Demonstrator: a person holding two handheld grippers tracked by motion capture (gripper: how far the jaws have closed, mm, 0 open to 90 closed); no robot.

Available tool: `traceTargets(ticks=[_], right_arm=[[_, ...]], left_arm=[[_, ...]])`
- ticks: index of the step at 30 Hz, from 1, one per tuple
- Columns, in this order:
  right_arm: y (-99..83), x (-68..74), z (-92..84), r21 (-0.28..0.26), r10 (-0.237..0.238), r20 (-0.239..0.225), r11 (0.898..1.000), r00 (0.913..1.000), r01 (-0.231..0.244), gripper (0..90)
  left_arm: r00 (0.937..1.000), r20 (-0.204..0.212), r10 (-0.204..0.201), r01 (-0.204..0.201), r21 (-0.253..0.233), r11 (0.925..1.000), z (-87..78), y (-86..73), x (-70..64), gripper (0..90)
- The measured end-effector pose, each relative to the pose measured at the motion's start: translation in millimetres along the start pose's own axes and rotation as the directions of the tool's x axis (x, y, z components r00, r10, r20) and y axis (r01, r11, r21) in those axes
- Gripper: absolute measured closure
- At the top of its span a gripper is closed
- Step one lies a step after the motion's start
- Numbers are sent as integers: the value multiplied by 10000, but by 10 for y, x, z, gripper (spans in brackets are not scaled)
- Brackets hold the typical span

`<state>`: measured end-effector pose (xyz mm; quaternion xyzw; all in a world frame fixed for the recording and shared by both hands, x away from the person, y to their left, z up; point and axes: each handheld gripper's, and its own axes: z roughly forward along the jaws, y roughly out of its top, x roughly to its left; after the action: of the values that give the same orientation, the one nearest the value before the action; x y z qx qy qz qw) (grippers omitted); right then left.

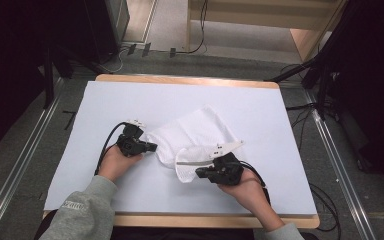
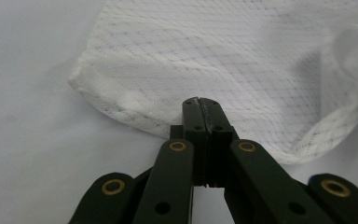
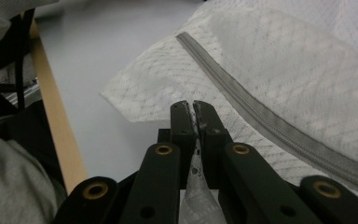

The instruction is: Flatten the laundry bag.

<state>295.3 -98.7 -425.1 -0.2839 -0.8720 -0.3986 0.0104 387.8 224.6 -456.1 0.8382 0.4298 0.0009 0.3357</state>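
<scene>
A white mesh bag [image 1: 195,132] with a grey zipper [image 1: 194,162] lies crumpled in the middle of the white table top [image 1: 130,100]. My left gripper [image 1: 152,147] is at the bag's left edge, jaws pressed together on the hem [image 2: 121,100]; in the left gripper view its tips [image 2: 200,103] meet over the fabric. My right gripper [image 1: 198,174] is shut on the bag's near flap, which is lifted and folded over. In the right gripper view, mesh shows between its jaws [image 3: 193,108] and the zipper [image 3: 261,121] runs diagonally past on the right.
The table has a wooden rim [image 1: 180,80], whose near edge [image 3: 56,126] shows in the right gripper view. Grey sleeves [image 1: 85,205] enter from the bottom. Black stands and cables [image 1: 325,75] crowd the floor around the table.
</scene>
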Motion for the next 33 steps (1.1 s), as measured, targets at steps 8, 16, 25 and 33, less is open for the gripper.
traceTargets(ticks=[8,16,25,33], right_arm=[[-204,126,-279,-294,114,15,9995,9999,-114,887],[-319,166,-365,-227,275,111,9994,9996,-272,885],[-335,146,-352,-103,385,102,9992,9992,-384,885],[-330,146,-352,-123,332,21,9994,9994,-332,885]], left_arm=[[9992,-314,-243,234,-293,9993,-116,84,126,837],[9931,-894,-754,672,-910,9936,-242,131,303,650],[9976,-505,-479,468,-222,9987,-17,197,353,859],[9928,-636,-1019,962,-880,9915,-217,272,578,899]])
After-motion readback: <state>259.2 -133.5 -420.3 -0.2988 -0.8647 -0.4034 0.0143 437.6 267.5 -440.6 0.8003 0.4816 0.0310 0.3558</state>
